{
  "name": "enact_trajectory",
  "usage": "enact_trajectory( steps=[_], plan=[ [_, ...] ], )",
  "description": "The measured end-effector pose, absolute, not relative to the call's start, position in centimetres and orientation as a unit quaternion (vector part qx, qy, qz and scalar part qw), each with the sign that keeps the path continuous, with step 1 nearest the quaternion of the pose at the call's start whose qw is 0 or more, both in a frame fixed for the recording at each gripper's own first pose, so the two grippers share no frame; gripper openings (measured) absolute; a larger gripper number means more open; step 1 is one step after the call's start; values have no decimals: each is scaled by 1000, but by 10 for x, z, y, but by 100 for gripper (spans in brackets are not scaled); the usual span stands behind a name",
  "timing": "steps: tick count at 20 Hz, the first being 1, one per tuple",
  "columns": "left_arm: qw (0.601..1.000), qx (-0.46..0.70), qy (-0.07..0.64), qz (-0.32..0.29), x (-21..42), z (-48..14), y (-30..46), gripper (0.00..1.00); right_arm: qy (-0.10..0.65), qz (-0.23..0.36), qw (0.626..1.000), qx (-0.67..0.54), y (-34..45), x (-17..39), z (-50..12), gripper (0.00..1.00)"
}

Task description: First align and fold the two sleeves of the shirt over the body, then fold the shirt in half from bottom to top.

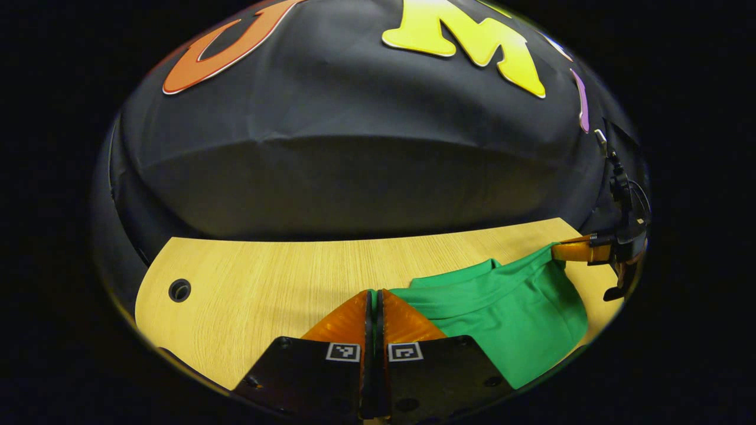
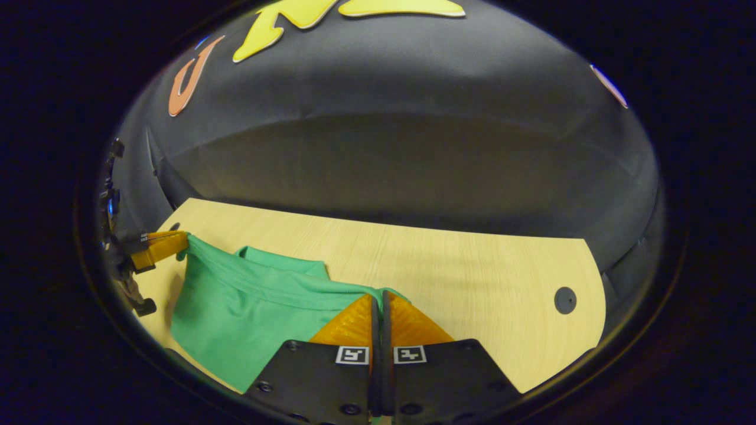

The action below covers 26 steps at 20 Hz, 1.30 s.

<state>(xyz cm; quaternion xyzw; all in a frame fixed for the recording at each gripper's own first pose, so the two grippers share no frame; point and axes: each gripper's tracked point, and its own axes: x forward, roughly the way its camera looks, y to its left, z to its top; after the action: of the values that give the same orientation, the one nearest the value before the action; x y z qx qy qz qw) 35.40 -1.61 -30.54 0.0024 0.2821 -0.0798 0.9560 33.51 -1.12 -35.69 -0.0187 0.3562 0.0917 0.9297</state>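
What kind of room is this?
Probably a recording booth, not a home: a black cloth wall hangs behind a bare wooden table, where two tools pinch a green shirt.

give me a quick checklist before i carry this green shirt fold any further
1. Left gripper gripped on the green fabric shirt: ok, its fingers are closed with cloth between them.
2. Right gripper gripped on the shirt: ok, its fingers are pinched on the edge.
3. Edge between the two grippers taut: ok, it runs straight with slight sag.
4. Both grippers level: cannot tell.
5. Sleeves already folded over the body: cannot tell, the lifted cloth hides them.
6. Light wooden table free ahead for laying the fold: ok.
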Motion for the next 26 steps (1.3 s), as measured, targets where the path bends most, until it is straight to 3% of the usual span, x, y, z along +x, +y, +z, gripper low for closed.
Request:
enact_trajectory(
  steps=[2,3,5,7,9,11,18,19,21,22,23,26],
  plan=[
    [955,-6,287,-74,352,-308,-17,11,360,87,929,-24,-17,340,-350,2],
    [954,-11,291,-72,349,-311,-18,20,361,82,929,-25,-19,339,-349,6],
    [954,-26,291,-64,343,-301,-20,60,353,80,932,-19,-19,336,-344,15],
    [957,-33,284,-47,341,-295,-16,100,340,79,937,-24,-17,328,-331,47],
    [960,-42,274,-34,332,-276,-13,100,328,72,942,-21,-18,316,-314,78],
    [964,-51,260,-27,319,-249,-9,100,314,60,948,-9,-21,299,-293,93],
    [985,-48,166,-16,254,-115,1,100,221,59,973,-24,-3,212,-193,96],
    [988,-44,148,-14,243,-94,2,100,196,58,978,-34,1,198,-171,93],
    [993,-33,117,-3,214,-53,5,100,148,57,986,-40,10,169,-127,99],
    [994,-28,102,1,199,-35,5,100,128,54,990,-39,13,155,-107,93],
    [996,-19,85,0,185,-19,4,100,110,49,992,-38,15,138,-91,96],
    [999,7,32,10,135,21,3,100,73,37,996,-36,23,90,-59,93]
  ],
)
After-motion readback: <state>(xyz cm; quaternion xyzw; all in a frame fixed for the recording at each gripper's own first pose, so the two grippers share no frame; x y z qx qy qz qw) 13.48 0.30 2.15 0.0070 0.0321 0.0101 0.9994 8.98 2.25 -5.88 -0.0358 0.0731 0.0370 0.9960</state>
